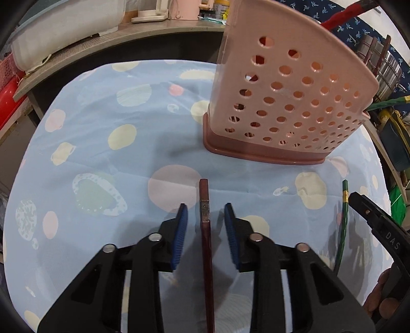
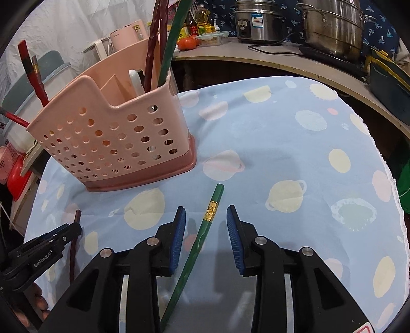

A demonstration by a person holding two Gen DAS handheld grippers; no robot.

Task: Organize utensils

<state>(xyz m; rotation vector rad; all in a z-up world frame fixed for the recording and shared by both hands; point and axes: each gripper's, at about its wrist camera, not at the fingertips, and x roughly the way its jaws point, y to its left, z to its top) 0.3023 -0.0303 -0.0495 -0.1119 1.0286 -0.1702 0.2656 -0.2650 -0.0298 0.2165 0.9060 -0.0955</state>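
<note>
A dark red chopstick (image 1: 206,246) lies on the blue patterned cloth (image 1: 102,158) between the open fingers of my left gripper (image 1: 206,211). A green chopstick with a gold band (image 2: 202,235) lies between the open fingers of my right gripper (image 2: 206,214). A pink perforated utensil holder (image 1: 287,102) stands beyond them; in the right wrist view the holder (image 2: 112,138) has red and green chopsticks (image 2: 169,43) and a white utensil (image 2: 135,82) standing in it. The green chopstick (image 1: 343,225) and right gripper (image 1: 376,225) show at the right of the left wrist view.
A counter behind the table holds a rice cooker (image 2: 258,23), steel pots (image 2: 333,25), bottles (image 2: 202,23) and a pink kettle (image 2: 128,35). A red basin (image 1: 7,102) is at far left. The cloth edge (image 2: 384,158) drops off at the right.
</note>
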